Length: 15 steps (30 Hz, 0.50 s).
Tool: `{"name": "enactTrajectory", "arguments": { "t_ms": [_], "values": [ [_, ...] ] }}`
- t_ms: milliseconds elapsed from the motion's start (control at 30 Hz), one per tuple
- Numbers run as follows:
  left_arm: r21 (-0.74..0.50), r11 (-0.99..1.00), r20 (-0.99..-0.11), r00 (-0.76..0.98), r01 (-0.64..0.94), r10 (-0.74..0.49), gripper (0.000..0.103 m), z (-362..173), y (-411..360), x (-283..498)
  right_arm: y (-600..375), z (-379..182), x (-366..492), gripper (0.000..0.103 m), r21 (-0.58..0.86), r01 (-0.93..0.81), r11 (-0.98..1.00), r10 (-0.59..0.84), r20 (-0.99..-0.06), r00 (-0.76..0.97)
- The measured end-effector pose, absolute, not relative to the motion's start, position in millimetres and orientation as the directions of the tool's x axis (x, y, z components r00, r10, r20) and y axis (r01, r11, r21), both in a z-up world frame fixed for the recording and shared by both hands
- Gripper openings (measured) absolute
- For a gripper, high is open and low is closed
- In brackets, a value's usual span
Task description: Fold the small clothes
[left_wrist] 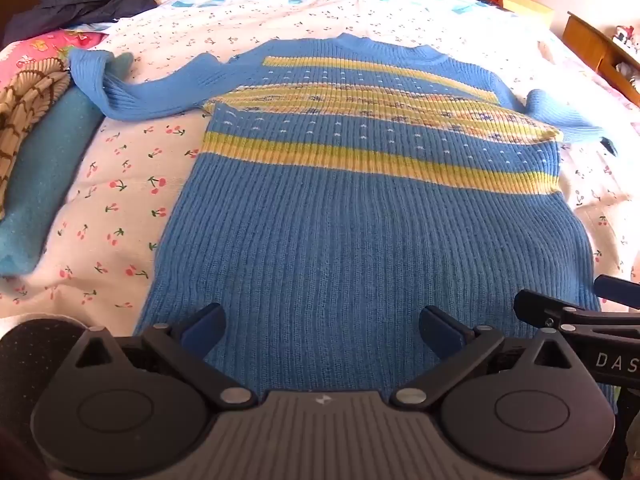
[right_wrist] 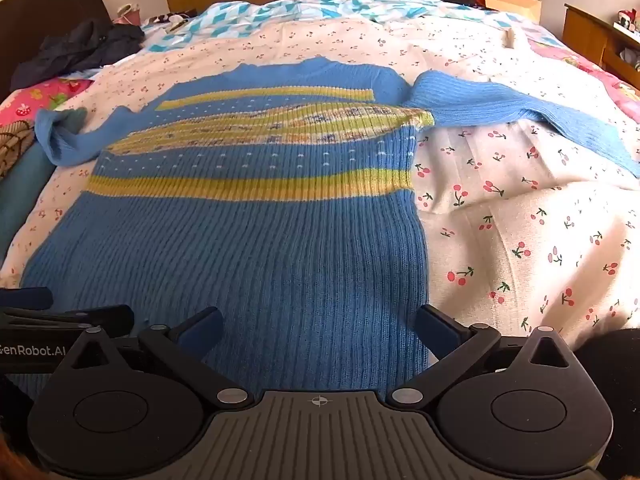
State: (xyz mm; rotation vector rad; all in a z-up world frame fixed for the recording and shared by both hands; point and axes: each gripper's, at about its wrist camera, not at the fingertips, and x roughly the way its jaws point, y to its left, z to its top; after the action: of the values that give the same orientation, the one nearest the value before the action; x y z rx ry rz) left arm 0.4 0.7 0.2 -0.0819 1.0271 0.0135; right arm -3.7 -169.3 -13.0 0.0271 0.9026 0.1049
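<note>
Left gripper [left_wrist: 322, 330] and right gripper [right_wrist: 318, 330]: jaws spread wide, nothing between them, both above the hem of the blue sweater [left_wrist: 360, 232]. Sweater lies flat on the cherry-print sheet [right_wrist: 520, 232], sleeves out to both sides. Further back: teal cloth [left_wrist: 44, 176], dark clothes [left_wrist: 88, 0].

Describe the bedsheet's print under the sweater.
White with small red cherries on green stems, clearest in the right wrist view: bedsheet, sweater.
</note>
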Motion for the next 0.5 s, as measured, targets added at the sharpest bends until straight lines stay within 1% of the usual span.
{"name": "enactTrajectory", "arguments": {
  "t_ms": [167,500],
  "values": [
    [-0.021,0.999,-0.844,0.537,-0.050,0.009,0.103,3,-7,1,-167,-14,-6,0.103,0.069,-0.082,0.994,0.105,-0.775,0.624],
    [-0.043,0.998,-0.838,0.546,-0.041,-0.014,0.101,2,-7,-5,-168,-11,-8,0.103,0.050,-0.075,0.996,0.086,-0.778,0.622]
  ]
}}
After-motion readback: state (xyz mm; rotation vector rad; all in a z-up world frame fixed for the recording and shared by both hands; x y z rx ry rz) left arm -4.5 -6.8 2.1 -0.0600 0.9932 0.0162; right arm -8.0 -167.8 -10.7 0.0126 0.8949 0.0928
